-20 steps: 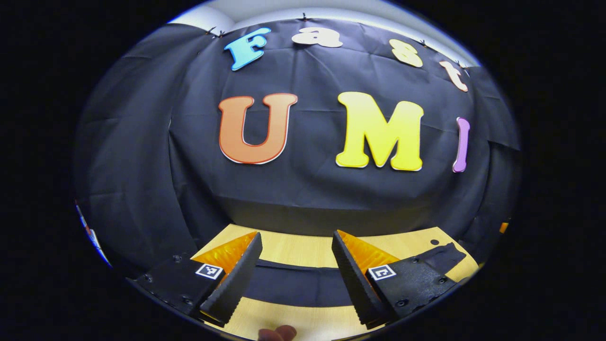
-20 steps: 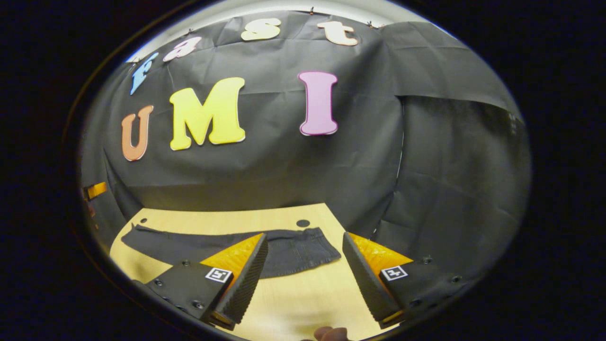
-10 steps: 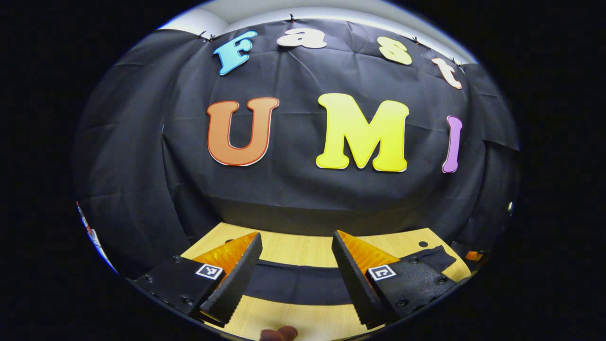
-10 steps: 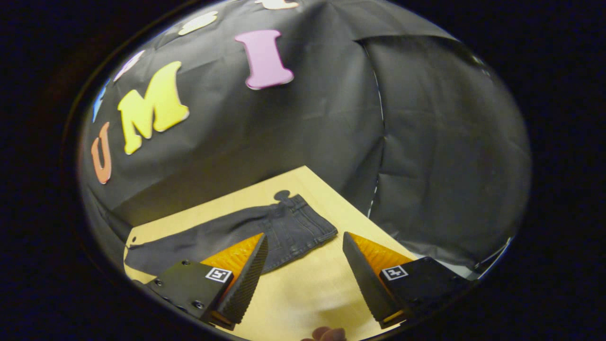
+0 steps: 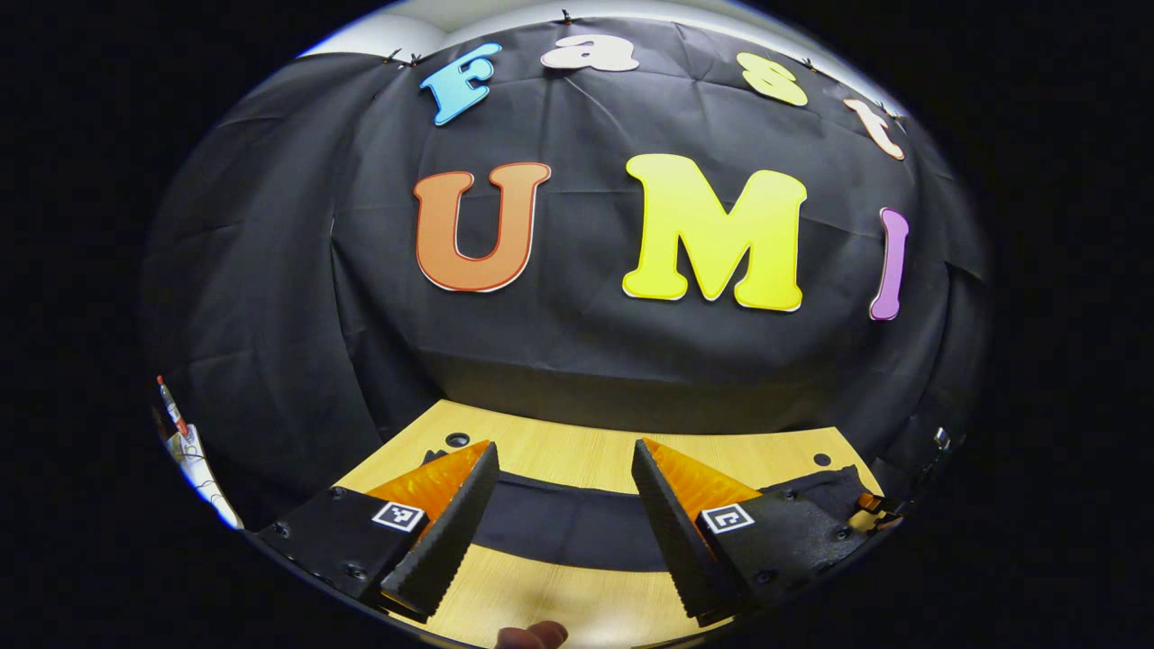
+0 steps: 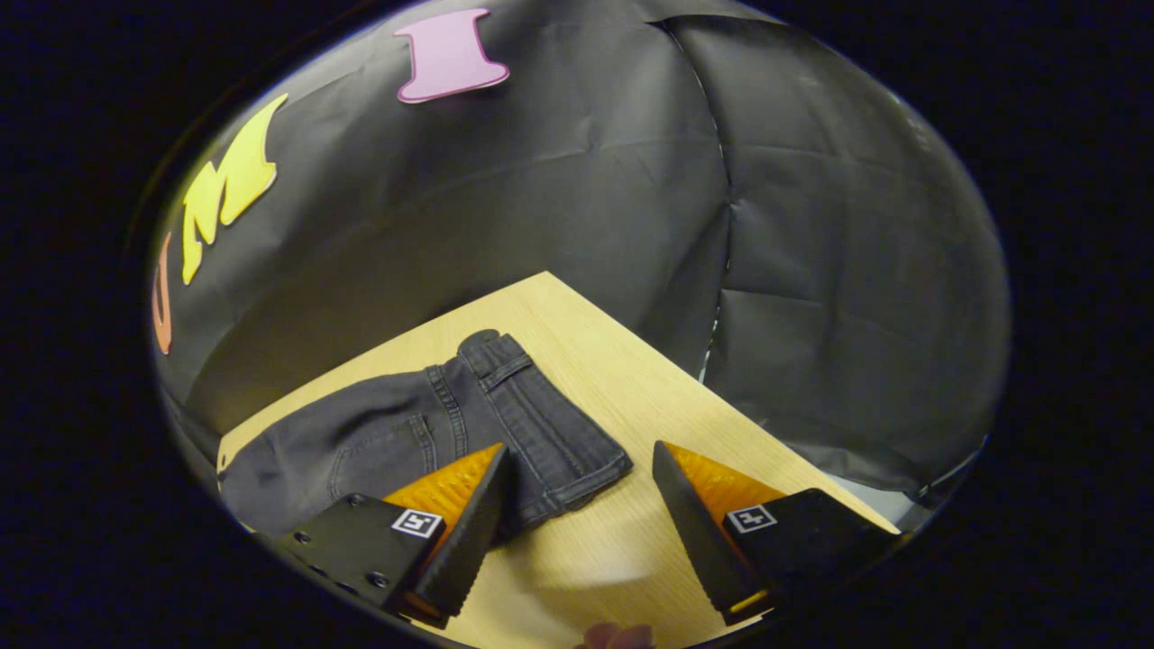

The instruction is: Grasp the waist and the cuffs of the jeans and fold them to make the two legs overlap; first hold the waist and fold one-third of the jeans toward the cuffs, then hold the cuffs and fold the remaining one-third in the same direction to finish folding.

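Jeans (image 6: 469, 424) are laid flat on the wooden table (image 6: 631, 379), stretched along it, with the waist end near the table's right corner. In the right gripper view the right gripper (image 6: 577, 514) is held low just beside the waist, its fingers spread apart and nothing pinched between them. In the left gripper view the left gripper (image 5: 563, 523) is held above a leg of the jeans (image 5: 559, 532), also spread wide and empty. No fold is made yet, so the first step is judged to be the grasp. For a good grasp, one finger should be slid under the waistband edge and the cuffs should be taken likewise, so both ends are lifted together.
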The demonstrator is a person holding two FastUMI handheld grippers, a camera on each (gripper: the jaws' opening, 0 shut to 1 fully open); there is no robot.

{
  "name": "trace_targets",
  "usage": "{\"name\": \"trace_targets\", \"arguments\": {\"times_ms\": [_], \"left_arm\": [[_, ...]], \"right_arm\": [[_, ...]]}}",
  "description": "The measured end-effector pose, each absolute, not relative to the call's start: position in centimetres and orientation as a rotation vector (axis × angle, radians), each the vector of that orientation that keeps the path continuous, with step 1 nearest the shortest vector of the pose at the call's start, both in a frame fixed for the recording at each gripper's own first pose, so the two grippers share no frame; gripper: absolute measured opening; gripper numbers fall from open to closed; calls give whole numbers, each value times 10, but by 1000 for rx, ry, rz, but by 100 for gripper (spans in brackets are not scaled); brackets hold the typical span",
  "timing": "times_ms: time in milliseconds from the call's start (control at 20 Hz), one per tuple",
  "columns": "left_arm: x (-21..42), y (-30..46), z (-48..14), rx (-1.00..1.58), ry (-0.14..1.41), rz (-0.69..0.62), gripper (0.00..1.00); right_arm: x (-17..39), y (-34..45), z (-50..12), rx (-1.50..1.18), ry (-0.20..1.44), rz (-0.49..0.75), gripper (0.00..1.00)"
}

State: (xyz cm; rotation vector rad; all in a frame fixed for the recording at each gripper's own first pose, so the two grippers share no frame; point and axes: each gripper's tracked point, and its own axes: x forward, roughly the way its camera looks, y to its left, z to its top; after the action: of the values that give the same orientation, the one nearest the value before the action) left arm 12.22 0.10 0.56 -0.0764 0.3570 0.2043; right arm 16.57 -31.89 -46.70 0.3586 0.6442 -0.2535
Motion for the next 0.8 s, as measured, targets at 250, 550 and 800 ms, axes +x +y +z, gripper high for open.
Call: {"name": "trace_targets", "arguments": {"times_ms": [250, 550, 800], "left_arm": [[114, 12, 1, -96, 376, 236, 95], [106, 28, -7, -140, 397, 259, 96], [100, 45, -14, -154, 414, 269, 96]], "right_arm": [[170, -316, -465, 349, 648, -239, 98], [185, -299, -472, 369, 685, -174, 71], [187, -295, -454, 311, 709, -204, 20]]}}
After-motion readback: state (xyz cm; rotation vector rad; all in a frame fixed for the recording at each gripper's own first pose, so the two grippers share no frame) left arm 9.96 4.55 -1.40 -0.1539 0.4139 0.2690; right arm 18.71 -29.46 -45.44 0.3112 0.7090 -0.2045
